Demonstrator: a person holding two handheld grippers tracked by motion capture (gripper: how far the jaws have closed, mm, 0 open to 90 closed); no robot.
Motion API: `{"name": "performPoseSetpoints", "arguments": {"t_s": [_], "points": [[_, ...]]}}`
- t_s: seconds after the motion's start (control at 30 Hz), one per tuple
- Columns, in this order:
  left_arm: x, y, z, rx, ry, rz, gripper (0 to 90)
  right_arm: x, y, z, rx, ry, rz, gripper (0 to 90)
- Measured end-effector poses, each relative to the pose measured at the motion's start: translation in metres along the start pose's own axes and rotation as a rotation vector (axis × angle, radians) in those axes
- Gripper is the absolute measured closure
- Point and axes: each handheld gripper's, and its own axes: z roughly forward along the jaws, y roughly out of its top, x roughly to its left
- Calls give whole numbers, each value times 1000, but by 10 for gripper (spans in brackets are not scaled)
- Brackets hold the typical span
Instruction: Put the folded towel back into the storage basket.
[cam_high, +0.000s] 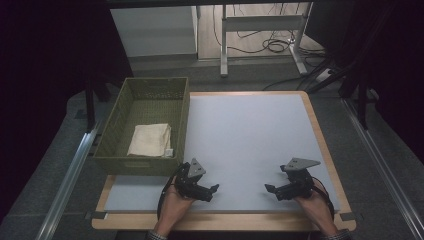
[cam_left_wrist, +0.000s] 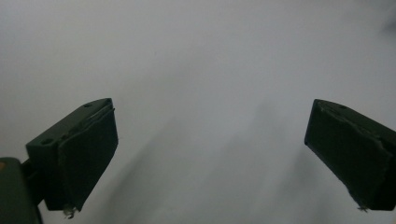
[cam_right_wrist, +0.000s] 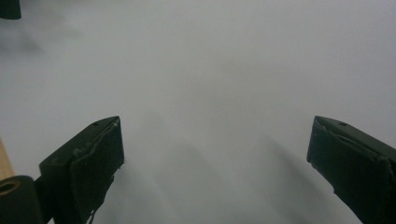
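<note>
- Grippers, two in all, rest at the desk's near edge, each held in one of the person's hands: the left gripper (cam_high: 214, 189) towards the near left, the right gripper (cam_high: 270, 189) towards the near right, well apart and pointing at each other.
- Left gripper: its own view shows two black fingers (cam_left_wrist: 79, 156) spread wide, with nothing but bare grey surface between them.
- Right gripper: its own view likewise shows two fingers (cam_right_wrist: 88, 170) spread wide over bare grey surface, pinching nothing.
- One grey three-cornered plate sits on top of each gripper, two counted.
- One desk (cam_high: 250, 135), topped with a pale grey mat inside a light wooden border.
- One woven olive-green basket (cam_high: 112, 135) stands along the desk's left edge, reaching from the far left corner towards the near side; its near wall is just beside the left gripper.
- One folded cream cloth (cam_high: 150, 139) lies flat inside the basket, towards its near end, apart from both grippers.
- One small tag shows at the cloth's near right corner; any writing on it is too small to read.
</note>
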Motion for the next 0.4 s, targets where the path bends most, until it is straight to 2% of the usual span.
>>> {"name": "performPoseSetpoints", "arguments": {"t_s": [0.13, 0.27, 0.4], "points": [[0, -7, 11, 71, -7, 0, 34, -1, -5, 8, 34, -18, -2, 40], [1, -7, 11, 73, -24, -7, 38, 5, -5, 10, 58, -62, -51, 38], [1, -7, 12, 73, -25, -8, 39, 5, -5, 10, 58, -61, -50, 39]]}}
